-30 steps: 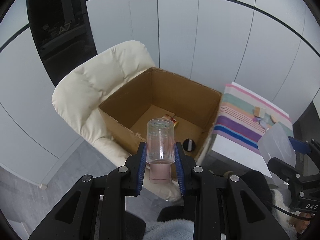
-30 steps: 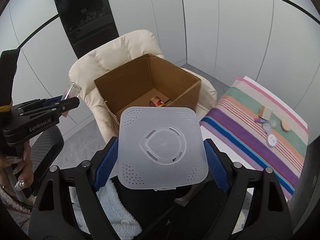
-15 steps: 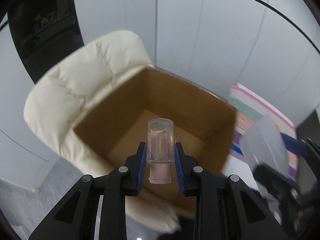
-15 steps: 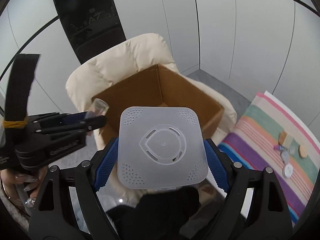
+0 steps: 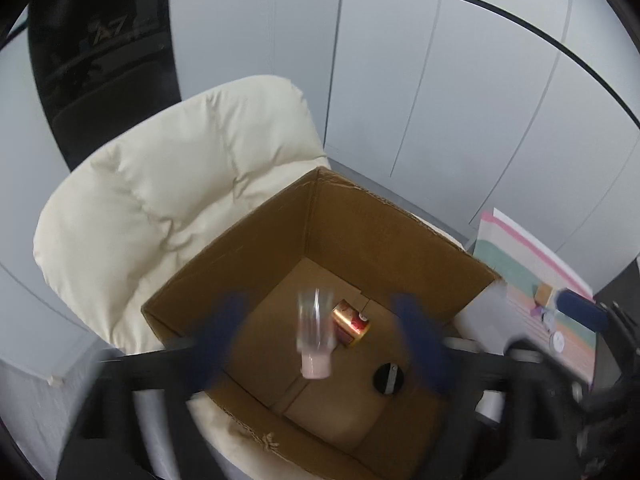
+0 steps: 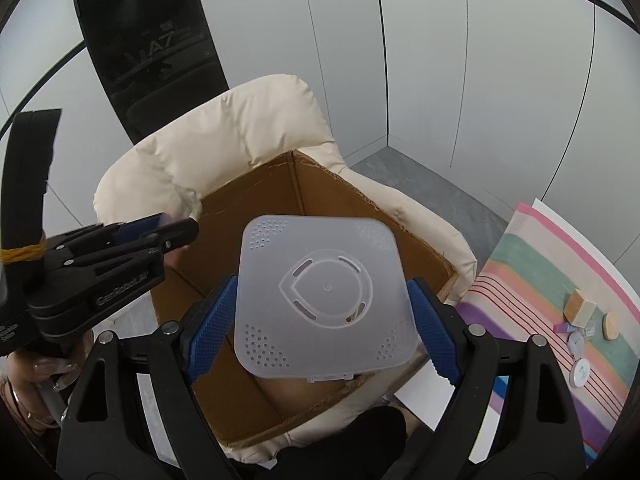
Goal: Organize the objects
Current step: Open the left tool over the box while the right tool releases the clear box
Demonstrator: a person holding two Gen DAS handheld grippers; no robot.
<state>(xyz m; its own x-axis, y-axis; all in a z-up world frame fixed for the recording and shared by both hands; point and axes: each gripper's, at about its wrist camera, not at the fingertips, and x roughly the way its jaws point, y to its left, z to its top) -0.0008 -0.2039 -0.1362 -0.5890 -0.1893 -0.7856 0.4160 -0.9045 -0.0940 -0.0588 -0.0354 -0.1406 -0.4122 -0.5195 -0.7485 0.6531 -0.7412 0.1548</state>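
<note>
My left gripper [image 5: 320, 344] sits low in the left wrist frame, over the box [image 5: 400, 240]. Its jaws have just been opening and now stand spread wide, the blue pads blurred at either side. The bottle [image 5: 314, 330] is between them but clear of both pads, a transparent body with a pale pink cap pointing down, tilted a little and smeared by motion, seen against the inside of the box. Whether it touches the box floor I cannot tell.

On the box floor, just right of the bottle, lies a gold can [image 5: 352, 322] on its side. Lower right of it is a small black disc [image 5: 387, 378].

In the right wrist frame my right gripper [image 6: 320, 320] fills the lower centre. Its jaws have also just been opening. The white square lid [image 6: 322, 294] is between them; the blue pads stand at its left and right edges, with a thin gap showing on the right side. The lid hangs over the open box.

The box rests on a cream armchair [image 5: 168, 200]. A striped cloth [image 6: 540, 300] lies at the right of the frame, with a few small round and square items [image 6: 580, 312] on it. A hand [image 6: 24, 384] holds the left gripper's handle at the lower left edge.
</note>
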